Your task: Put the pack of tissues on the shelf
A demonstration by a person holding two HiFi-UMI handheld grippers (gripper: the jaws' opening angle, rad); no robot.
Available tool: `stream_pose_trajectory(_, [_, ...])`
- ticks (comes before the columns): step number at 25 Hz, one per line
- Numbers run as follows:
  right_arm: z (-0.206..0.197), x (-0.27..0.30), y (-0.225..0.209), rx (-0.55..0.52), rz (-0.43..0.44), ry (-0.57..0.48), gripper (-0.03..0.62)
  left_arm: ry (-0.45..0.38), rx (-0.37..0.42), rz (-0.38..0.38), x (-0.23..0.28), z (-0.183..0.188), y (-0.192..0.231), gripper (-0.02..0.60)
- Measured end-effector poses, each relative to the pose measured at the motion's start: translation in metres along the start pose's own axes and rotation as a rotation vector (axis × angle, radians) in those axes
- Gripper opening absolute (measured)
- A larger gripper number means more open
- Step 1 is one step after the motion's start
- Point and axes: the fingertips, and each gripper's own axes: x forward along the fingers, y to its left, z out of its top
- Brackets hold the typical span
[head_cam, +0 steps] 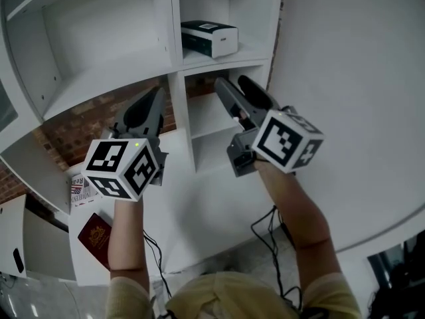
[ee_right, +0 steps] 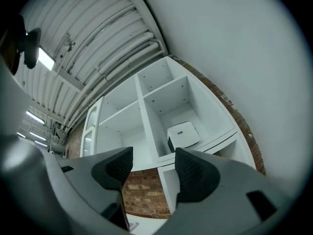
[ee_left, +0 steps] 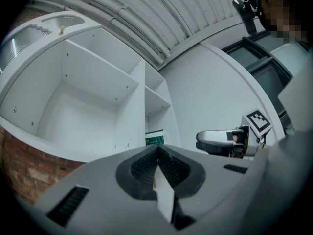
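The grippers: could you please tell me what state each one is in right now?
Left gripper: closed, nothing held.
Right gripper: open, empty.

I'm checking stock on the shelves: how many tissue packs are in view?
1. The pack of tissues lies on a board in the right column of the shelf unit. Compartments cut off by the frame could hide more.

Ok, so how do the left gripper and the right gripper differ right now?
The left gripper has its jaws together; the right gripper has them apart. The left gripper sits left of the shelf divider, the right gripper right of it, just below the pack of tissues. Both hold nothing and carry a marker cube.
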Motion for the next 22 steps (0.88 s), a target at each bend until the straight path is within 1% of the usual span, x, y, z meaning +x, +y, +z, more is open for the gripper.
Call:
stream_pose_trajectory(3, [-0.002, -0.006, -0.001, -0.082, -0.023, -0.015, 0.232, 0.004, 0.000, -0.004, -0.005, -0.001, -0.001, 0.002])
stream_pose_trajectory(7, [-0.005, -0.014, -0.004, -0.150, -0.053, -0.031, 0.135, 0.017, -0.002, -0.004, -0.008, -0.004, -0.002, 0.003])
stream_pose_trajectory(13, [-0.013, -0.021, -0.003, -0.199, -0.063, -0.033, 0.072, 0.046, 0.008, 0.009, -0.008, -0.010, -0.001, 0.002])
stream_pose_trajectory(17, [-0.020, -0.025, -0.003, -0.226, -0.077, -0.035, 0.021, 0.043, 0.003, 0.004, -0.011, -0.012, -0.001, 0.002])
stream_pose_trajectory(19, [-0.023, -0.026, -0.003, -0.238, -0.079, -0.033, 0.008, 0.046, 0.005, 0.004, -0.012, -0.014, -0.001, 0.002])
stream_pose_trajectory(22, [-0.026, -0.028, -0.003, -0.264, -0.080, -0.031, 0.005, 0.059, 0.009, 0.002, -0.013, -0.018, -0.001, 0.002])
